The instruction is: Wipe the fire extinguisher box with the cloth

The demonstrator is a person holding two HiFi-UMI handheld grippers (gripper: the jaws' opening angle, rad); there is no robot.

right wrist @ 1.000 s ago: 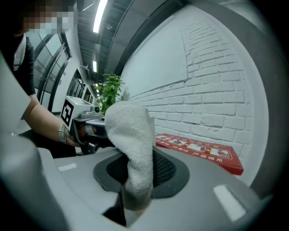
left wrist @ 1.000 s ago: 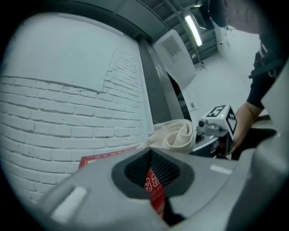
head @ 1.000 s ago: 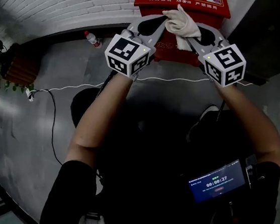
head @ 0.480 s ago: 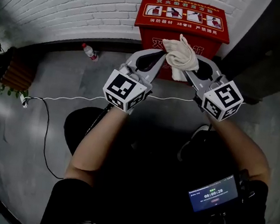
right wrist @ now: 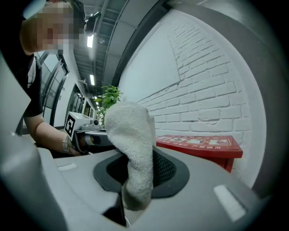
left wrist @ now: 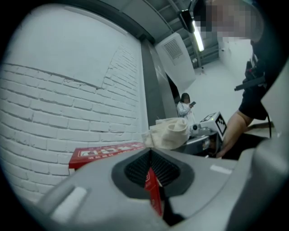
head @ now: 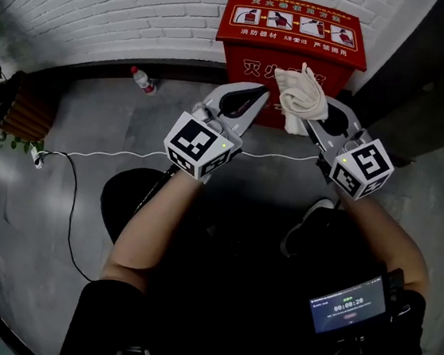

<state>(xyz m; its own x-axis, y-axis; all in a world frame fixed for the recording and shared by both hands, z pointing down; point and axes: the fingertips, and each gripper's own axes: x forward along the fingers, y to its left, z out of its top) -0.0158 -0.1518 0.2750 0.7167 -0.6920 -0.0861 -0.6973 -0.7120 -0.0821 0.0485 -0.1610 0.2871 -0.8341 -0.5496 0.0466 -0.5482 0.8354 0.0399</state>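
- While it hovered near the box (head: 293,27), the right gripper (head: 308,117) had its jaws clamped on the cloth (head: 300,94).
- The left gripper (head: 258,93) had its jaws together, empty.

**Fire extinguisher box** (head: 291,36): the lid carries four pictograms above a row of white Chinese characters, too small to read with certainty. The front face shows large characters beginning 灭火; the rest is covered.

**Screen** (head: 348,304), well below the box, near the person: timer reading 00:00:29.
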